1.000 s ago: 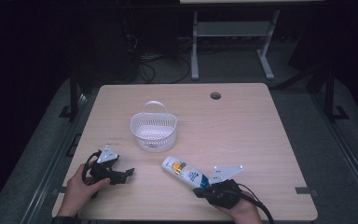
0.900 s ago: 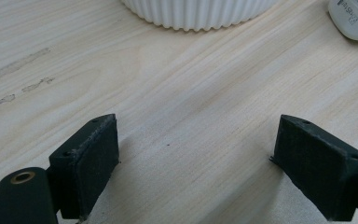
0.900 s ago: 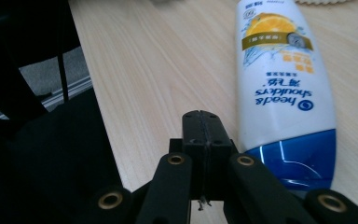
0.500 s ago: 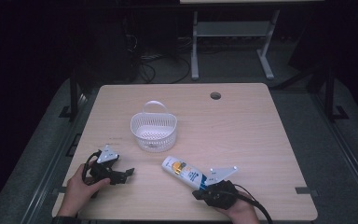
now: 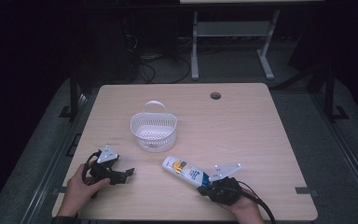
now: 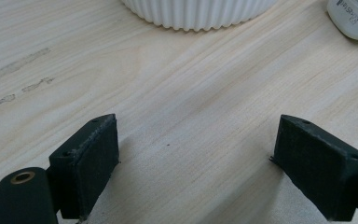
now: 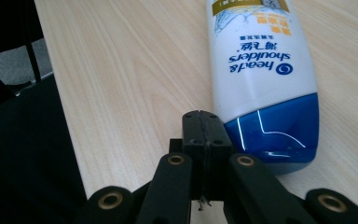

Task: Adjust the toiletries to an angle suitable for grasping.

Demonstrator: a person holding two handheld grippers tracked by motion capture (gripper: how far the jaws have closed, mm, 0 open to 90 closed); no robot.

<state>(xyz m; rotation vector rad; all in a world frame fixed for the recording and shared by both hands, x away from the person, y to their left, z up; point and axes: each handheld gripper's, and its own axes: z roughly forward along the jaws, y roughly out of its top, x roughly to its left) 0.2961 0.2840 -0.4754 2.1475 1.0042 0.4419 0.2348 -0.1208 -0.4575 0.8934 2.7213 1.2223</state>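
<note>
While the shampoo bottle (image 5: 185, 171) lies flat on the wooden table (image 5: 261, 140), just in front of the white basket (image 5: 153, 131) and apart from it, we see both tools held low at the near edge. We judge this layout to suit a transfer into the basket, whose open top and raised handle face up within reach of either hand. In the right gripper view the right gripper (image 7: 200, 128) has its jaws pressed fully together with nothing between them, their tips beside the blue cap end of the bottle (image 7: 261, 70) — close to it, though whether they touch it we cannot tell. The right hand (image 5: 244, 212) points this tool up the table, toward the bottle. The left gripper (image 6: 196, 158) stands wide open and empty over bare wood, aimed at the basket's ribbed wall (image 6: 200, 11) — the left hand (image 5: 77, 191) holds it low, near the tabletop.
</note>
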